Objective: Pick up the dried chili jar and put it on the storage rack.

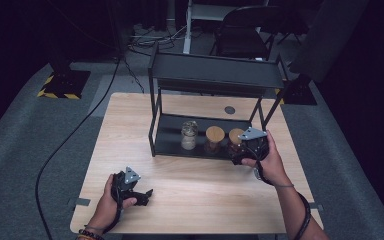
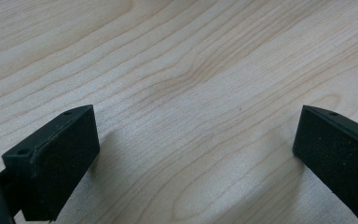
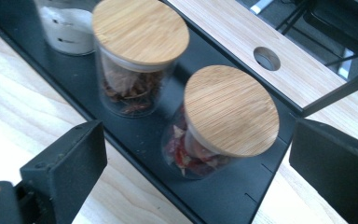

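The right tongs [image 3: 193,163], jaws spread wide and empty, hang just above and before the upright red-filled jar [image 3: 214,126] on the shelf [image 3: 223,200]; the left tongs [image 2: 191,158], likewise open, idle well apart over the surface [image 2: 177,70].

3 jars on the rack's lower shelf: 2 w/ round bamboo lids, the nearer lidded jar [image 3: 223,123] w/ red bits and the farther lidded jar [image 3: 137,56] w/ brown bits, plus 1 lidless jar [image 1: 188,135] w/ pale contents. 1 black two-tier rack [image 1: 215,77]. 1 wooden surface [image 1: 180,200] w/ 1 round cable hole [image 1: 229,109]. 2 grippers: left gripper [image 1: 145,196], right gripper [image 1: 240,159], each w/ 2 black fingers [image 2: 56,158]. 1 folding chair [image 1: 245,30] beyond the surface.
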### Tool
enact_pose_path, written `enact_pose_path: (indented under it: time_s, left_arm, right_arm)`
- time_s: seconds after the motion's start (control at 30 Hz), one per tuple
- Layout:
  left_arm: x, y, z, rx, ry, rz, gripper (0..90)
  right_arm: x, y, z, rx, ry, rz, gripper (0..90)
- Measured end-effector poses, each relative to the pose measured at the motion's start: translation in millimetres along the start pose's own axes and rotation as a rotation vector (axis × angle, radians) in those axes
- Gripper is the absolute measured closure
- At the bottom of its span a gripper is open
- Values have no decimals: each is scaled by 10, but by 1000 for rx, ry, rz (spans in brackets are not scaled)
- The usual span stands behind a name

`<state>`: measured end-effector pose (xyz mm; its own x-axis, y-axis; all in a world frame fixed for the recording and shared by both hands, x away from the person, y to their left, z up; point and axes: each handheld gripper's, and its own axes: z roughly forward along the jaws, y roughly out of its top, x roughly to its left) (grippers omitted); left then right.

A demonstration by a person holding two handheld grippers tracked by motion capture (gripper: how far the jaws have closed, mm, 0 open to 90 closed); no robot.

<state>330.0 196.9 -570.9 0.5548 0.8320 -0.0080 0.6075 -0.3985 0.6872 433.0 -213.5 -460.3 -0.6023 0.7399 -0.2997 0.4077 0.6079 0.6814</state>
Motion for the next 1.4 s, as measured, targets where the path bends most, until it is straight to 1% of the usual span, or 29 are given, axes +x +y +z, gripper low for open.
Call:
enact_pose_path:
  time_s: [0.1,0.17,0.27,0.37,0.43,0.57,0.7,0.8,0.9,1.23,1.4]
  left_arm:
    - [0,0,0,0,0,0,0]
    - [0,0,0,0,0,0,0]
    - [0,0,0,0,0,0,0]
    - [0,0,0,0,0,0,0]
    - [1,0,0,-1,0,1,0]
    - [0,0,0,0,0,0,0]
    - [0,0,1,-1,0,1,0]
    - [0,0,0,0,0,0,0]
    - [0,0,0,0,0,0,0]
    - [-1,-1,-1,0,1,1,0]
    - [-2,-1,0,-1,2,1,0]
  right_arm:
    - [35,-22,-33,-13,7,-8,38]
    - [58,-42,-51,-16,11,-26,38]
    - [95,-75,-76,-22,15,-36,38]
    - [124,-111,-97,-25,25,-37,38]
    - [140,-131,-114,-30,41,-33,38]
    - [182,-173,-145,-37,48,-43,37]
    - [237,-241,-148,-29,44,-63,37]
    - [266,-294,-148,-28,55,-74,37]
    - [284,-338,-158,-26,55,-83,37]
    - [299,-525,-202,-22,60,-84,35]
    - [315,-625,-196,-5,62,-93,35]
